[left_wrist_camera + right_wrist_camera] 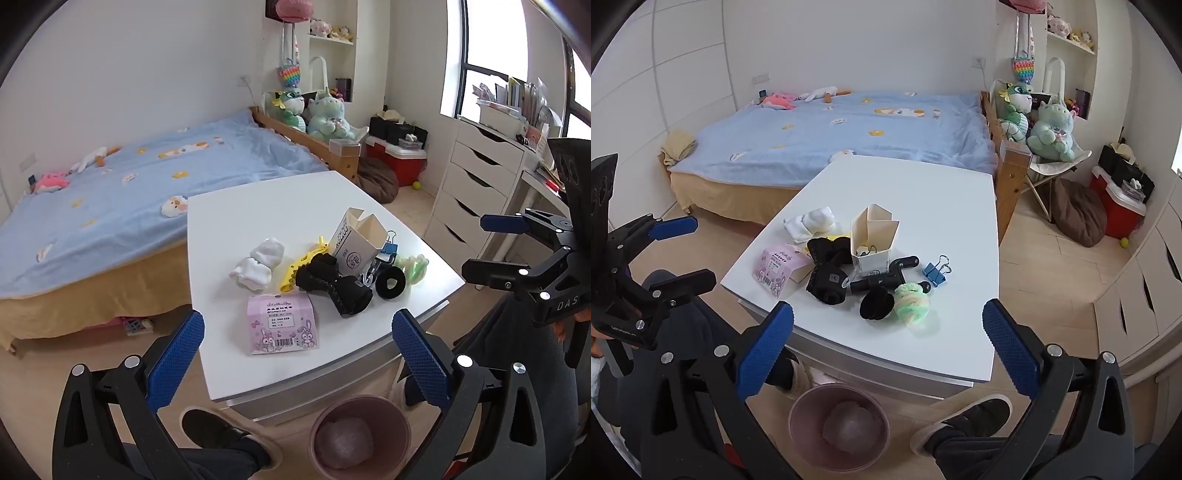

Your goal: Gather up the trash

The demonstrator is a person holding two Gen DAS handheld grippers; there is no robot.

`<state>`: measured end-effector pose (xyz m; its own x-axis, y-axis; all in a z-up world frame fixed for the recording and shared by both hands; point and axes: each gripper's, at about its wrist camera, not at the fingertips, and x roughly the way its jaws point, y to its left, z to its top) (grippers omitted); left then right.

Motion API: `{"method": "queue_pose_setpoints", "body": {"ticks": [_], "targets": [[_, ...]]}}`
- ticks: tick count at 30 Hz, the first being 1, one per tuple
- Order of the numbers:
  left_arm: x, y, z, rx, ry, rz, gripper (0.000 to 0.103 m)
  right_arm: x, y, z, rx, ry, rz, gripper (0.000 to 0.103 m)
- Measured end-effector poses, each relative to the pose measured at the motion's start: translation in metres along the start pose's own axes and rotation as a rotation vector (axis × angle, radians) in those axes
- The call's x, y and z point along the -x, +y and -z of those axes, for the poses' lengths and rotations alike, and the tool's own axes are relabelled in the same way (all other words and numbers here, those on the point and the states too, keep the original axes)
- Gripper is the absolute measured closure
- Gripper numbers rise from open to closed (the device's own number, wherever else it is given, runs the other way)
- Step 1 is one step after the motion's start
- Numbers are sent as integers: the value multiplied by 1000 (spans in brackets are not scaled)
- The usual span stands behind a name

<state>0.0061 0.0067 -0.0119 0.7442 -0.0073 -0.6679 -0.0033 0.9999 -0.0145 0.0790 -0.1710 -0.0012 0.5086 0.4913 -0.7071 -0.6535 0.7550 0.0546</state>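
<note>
On the white table (258,214) lies a heap: a pink printed packet (280,323) (779,266), an open beige carton (356,243) (873,240), white socks (258,267), a yellow clip (303,262), black items (332,286), a blue binder clip (936,271), and a black scrunchie (875,304) beside a green one (912,304). A pink bin (360,435) (838,428) stands on the floor before the table, with a crumpled clear wad inside. My left gripper (299,354) (701,249) hangs open and empty over the near edge. My right gripper (888,349) (476,245) is open and empty too.
A bed with a blue cover (129,192) runs behind the table. White drawers (476,184), a red cooler (399,162) and a brown cushion (1078,212) stand at the right. The person's shoes (218,430) (964,424) rest on either side of the bin.
</note>
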Motion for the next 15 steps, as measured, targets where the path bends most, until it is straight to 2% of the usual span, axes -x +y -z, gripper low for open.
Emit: {"method": "queue_pose_setpoints", "body": {"ticks": [15], "targets": [[1, -1, -1, -2, -1, -3, 5, 3, -1, -5, -7, -2, -11, 3]]}}
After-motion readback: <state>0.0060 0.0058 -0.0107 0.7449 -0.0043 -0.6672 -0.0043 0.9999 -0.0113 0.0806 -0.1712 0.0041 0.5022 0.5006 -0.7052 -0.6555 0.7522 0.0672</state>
